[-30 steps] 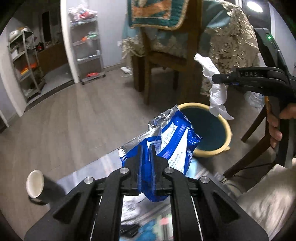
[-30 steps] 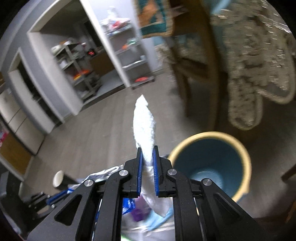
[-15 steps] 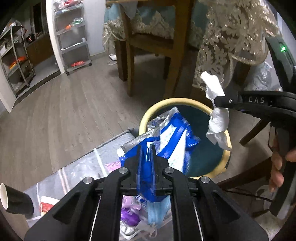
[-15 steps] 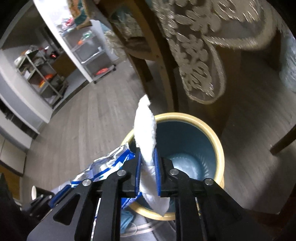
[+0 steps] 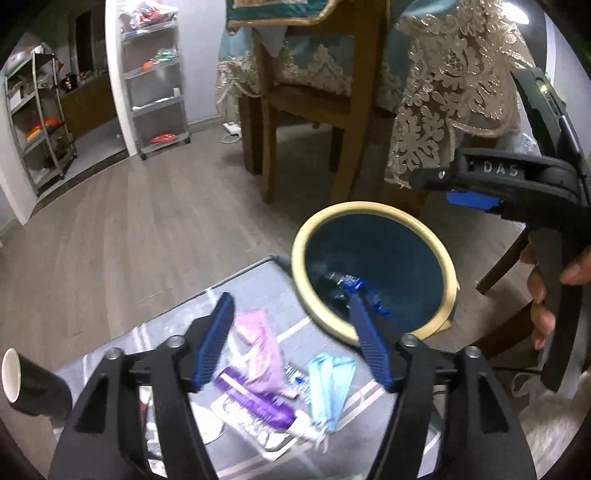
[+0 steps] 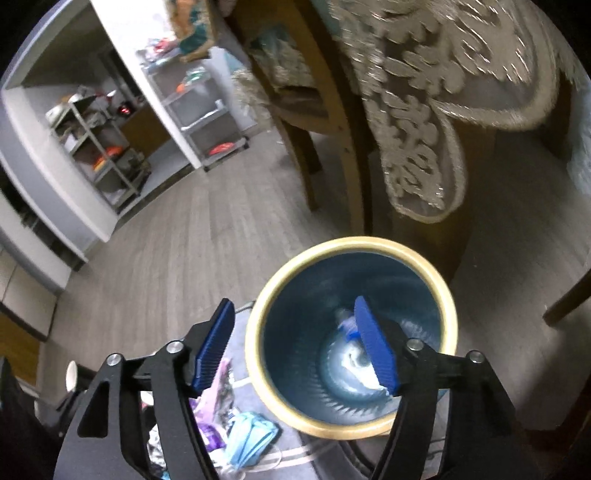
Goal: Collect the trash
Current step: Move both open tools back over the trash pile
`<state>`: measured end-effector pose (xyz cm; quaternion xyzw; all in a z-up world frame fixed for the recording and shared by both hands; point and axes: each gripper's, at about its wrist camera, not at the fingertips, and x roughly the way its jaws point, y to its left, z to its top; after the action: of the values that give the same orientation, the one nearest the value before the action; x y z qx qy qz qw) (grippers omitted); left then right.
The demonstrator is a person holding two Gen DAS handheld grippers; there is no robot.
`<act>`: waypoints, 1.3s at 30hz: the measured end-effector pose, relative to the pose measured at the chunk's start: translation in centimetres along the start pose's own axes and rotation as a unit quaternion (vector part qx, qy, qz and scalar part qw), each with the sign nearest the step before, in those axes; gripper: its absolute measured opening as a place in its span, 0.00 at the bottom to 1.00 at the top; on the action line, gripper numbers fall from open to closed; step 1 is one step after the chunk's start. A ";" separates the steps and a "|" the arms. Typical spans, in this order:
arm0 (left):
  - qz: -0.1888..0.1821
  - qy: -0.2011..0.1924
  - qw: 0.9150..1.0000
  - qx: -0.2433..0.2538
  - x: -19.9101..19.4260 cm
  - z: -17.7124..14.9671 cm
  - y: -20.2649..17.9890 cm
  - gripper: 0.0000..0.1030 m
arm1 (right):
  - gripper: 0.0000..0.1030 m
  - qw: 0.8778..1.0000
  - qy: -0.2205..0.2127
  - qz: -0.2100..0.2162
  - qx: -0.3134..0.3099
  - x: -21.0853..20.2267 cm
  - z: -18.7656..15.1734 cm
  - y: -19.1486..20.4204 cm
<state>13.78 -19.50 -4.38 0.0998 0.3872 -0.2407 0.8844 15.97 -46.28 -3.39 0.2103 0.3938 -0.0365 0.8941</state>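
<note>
Trash: two pieces in one bin (image 6: 258,343); left gripper (image 5: 291,339), right gripper (image 6: 295,343) opening, both empty.

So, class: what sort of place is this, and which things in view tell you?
Most likely a home dining area: a wooden chair, a lace-edged tablecloth and storage shelves over wood-look flooring.

The room is dim, with one bright lamp (image 5: 523,9) shining at the top corner above the lace cloth (image 5: 454,96). Both pictures bend round at the edges and go black in the corners. The trash (image 5: 266,384) near the bin (image 5: 373,210) is smeary, and the lace cloth looks streaky in the right wrist view
</note>
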 end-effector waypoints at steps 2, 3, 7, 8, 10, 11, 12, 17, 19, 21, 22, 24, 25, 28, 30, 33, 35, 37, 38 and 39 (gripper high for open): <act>0.007 -0.009 1.000 -0.001 -1.2 -0.8 0.6 0.81 | 0.75 1.000 -0.003 0.005 -0.008 -0.6 -0.4 0.9; 0.010 -0.013 1.000 -0.003 -1.7 -1.3 0.9 0.84 | 0.76 1.000 -0.006 0.005 -0.012 -1.0 -0.8 1.4; 0.029 -0.017 0.999 -0.010 -3.3 -2.8 2.0 0.90 | 0.78 0.999 -0.008 0.012 -0.035 -1.6 -2.1 3.9; 0.035 -0.019 0.999 -0.013 -3.6 -3.1 2.2 0.94 | 0.78 0.999 -0.008 0.012 -0.044 -1.7 -2.5 4.6; 0.048 -0.024 0.998 -0.025 -4.6 -3.8 3.1 0.94 | 0.79 0.998 -0.010 0.019 -0.062 -2.0 -3.4 6.2; 0.054 -0.022 0.998 -0.030 -5.0 -4.2 3.5 0.94 | 0.80 0.997 -0.010 0.024 -0.072 -2.1 -3.8 6.9; 0.059 -0.017 0.998 -0.033 -5.3 -4.5 4.0 0.94 | 0.80 0.996 -0.008 0.032 -0.084 -2.2 -4.4 7.8; 0.097 -0.015 0.995 -0.029 -7.2 -6.1 6.1 0.94 | 0.80 0.994 0.011 0.062 -0.090 -2.5 -7.1 10.0; 0.095 -0.017 0.995 -0.018 -8.1 -6.8 7.2 0.94 | 0.80 0.993 0.022 0.066 -0.097 -2.4 -8.3 10.8; 0.077 -0.012 0.997 -0.015 -8.6 -7.1 8.2 0.94 | 0.80 0.991 0.030 0.063 -0.117 -2.2 -9.3 11.8; 0.072 -0.007 0.997 -0.020 -8.9 -7.2 8.9 0.94 | 0.80 0.989 0.034 0.060 -0.131 -2.0 -9.8 12.4; 0.073 -0.010 0.997 -0.031 -9.5 -7.5 10.1 0.94 | 0.80 0.987 0.038 0.059 -0.146 -1.9 -10.5 13.1; 0.070 -0.014 0.997 -0.037 -10.0 -7.7 10.7 0.94 | 0.80 0.986 0.039 0.059 -0.149 -1.9 -10.7 13.2; 0.063 -0.025 0.997 -0.047 -10.9 -8.4 12.1 0.94 | 0.80 0.984 0.045 0.057 -0.160 -1.5 -11.1 13.6; 0.064 -0.015 0.997 -0.032 -10.7 -8.8 12.6 0.94 | 0.80 0.984 0.048 0.055 -0.165 -1.3 -11.4 13.6; 0.057 0.017 0.998 -0.009 -9.8 -9.4 13.0 0.94 | 0.80 0.983 0.054 0.054 -0.166 -1.0 -11.6 13.7; 0.067 0.020 0.998 -0.005 -9.5 -9.9 13.4 0.94 | 0.80 0.983 0.054 0.053 -0.168 -0.8 -11.7 13.7; 0.065 0.024 0.997 -0.019 -9.3 -10.2 13.9 0.94 | 0.80 0.983 0.055 0.053 -0.169 -0.8 -11.8 13.7; 0.062 0.019 0.998 -0.022 -9.4 -10.3 14.1 0.94 | 0.80 0.983 0.056 0.053 -0.170 -0.7 -11.8 13.7; 0.061 0.016 0.998 -0.023 -9.4 -10.4 14.2 0.94 | 0.80 0.982 0.056 0.053 -0.170 -0.7 -11.8 13.7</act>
<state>8.81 -0.18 -4.66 0.1068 0.3999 -0.1755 0.8932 10.52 -29.11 -5.27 0.0775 0.4325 0.0898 0.8938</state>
